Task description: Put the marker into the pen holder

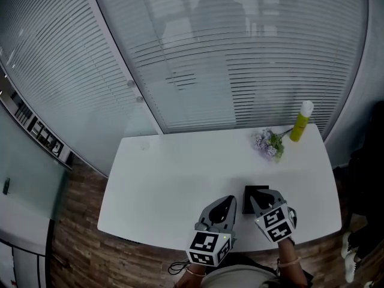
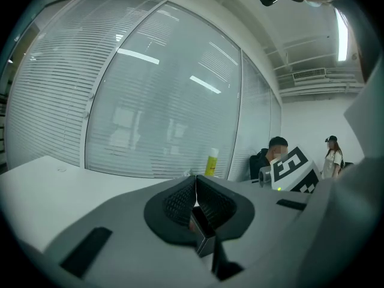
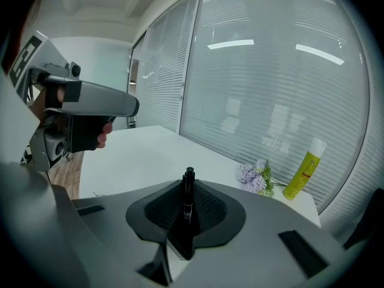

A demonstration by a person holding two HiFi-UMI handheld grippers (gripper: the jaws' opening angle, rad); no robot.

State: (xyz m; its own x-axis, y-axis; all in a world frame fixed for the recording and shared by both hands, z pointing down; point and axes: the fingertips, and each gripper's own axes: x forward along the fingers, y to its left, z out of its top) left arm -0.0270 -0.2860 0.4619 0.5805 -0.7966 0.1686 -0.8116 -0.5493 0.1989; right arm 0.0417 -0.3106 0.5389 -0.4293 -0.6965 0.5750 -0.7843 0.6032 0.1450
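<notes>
Head view: I am at the near edge of a white table (image 1: 168, 179), with both tools low over its near right part.
Left tool (image 2: 195, 183): clenched on nothing. Its own view shows the two pads pressed together with no thing between them. It hangs just left of the pen holder and, as I judge it, has no share in the job.
Pen holder (image 1: 254, 197): a small black box standing on the table between my two tools. Its right side is partly covered by the right tool, and I cannot see into it from above.
Right tool (image 3: 188, 186): grasping the marker, just beside the pen holder.
Marker (image 3: 189, 175): black, gripped between the pads and lying along them, its end sticking out past the tips. It is off the table and not yet in the holder.
Done: the pick-up, by the look of it; the marker is in my grip and close to its goal.
Left: bring the marker's end over the opening, lower it in, let go.
Far right: a sprig of purple flowers (image 1: 267, 143) and a yellow-green bottle (image 1: 300, 123) at the far edge, well apart from the work.
</notes>
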